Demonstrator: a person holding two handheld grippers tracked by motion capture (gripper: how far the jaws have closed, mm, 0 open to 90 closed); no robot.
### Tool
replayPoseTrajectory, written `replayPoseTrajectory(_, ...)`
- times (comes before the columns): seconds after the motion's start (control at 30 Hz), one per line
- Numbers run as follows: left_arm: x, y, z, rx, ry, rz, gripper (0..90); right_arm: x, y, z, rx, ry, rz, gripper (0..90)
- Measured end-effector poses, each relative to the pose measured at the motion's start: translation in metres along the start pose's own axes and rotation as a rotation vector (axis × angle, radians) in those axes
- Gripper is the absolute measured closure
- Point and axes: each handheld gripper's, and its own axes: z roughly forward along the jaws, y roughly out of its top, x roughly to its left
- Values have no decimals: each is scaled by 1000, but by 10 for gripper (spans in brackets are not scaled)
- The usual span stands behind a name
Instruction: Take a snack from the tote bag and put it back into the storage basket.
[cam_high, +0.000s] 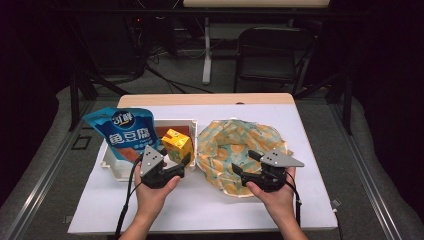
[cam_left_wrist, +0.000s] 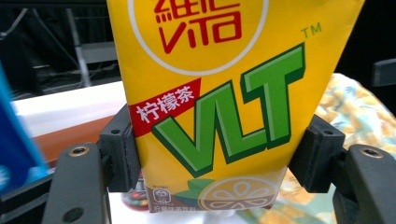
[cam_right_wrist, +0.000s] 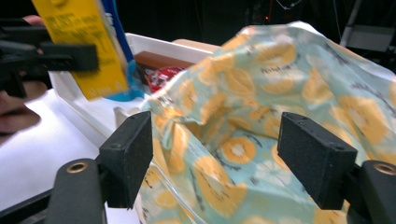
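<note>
One white-topped table (cam_high: 210, 200) in a dark room: left gripper (cam_high: 172, 159) clamps the lemon tea carton (cam_high: 178, 142) over the white bin (cam_high: 112, 167); at three o'clock, right gripper (cam_high: 245, 162), jaws apart, at the lemon-print bag (cam_high: 225, 137).

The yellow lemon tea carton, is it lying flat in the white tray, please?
No, the yellow lemon tea carton is clamped upright between the left claw's pads.

Drink carton (cam_left_wrist: 224, 107): glossy printed card; bag (cam_right_wrist: 261, 135): soft patterned cloth; tray (cam_high: 112, 167): smooth white plastic; pouch (cam_high: 127, 132): shiny foil
</note>
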Motion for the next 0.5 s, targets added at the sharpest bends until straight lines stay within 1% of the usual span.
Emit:
replayPoseTrajectory(0.03,2,0,-2,-2,8,-1,310,-1,-1,-1,1,-1,6,265)
replayPoseTrajectory(0.07,5,-1,-4,-5,15,-11,310,-3,-3,-2,1,1,12,261)
replayPoseTrajectory(0.1,7,-2,-5,-5,24,-14,309,-5,-5,-2,5,-5,13,259)
replayPoseTrajectory(0.17,12,-5,-7,0,35,-15,310,-7,-8,-3,5,-2,21,256)
replayPoseTrajectory(0.23,15,-8,-8,1,49,-15,310,-8,-10,-4,7,-8,22,254)
replayPoseTrajectory(0.3,20,-12,-9,6,64,-26,310,-8,-10,-4,5,-1,26,247)
replayPoseTrajectory(0.37,23,-16,-10,11,75,-30,309,-9,-11,-5,12,-1,20,244)
replayPoseTrajectory(0.4,24,-17,-10,11,78,-34,310,-9,-11,-5,4,-7,22,243)
replayPoseTrajectory(0.5,29,-22,-10,5,99,-41,309,-11,-14,-7,9,-19,19,239)
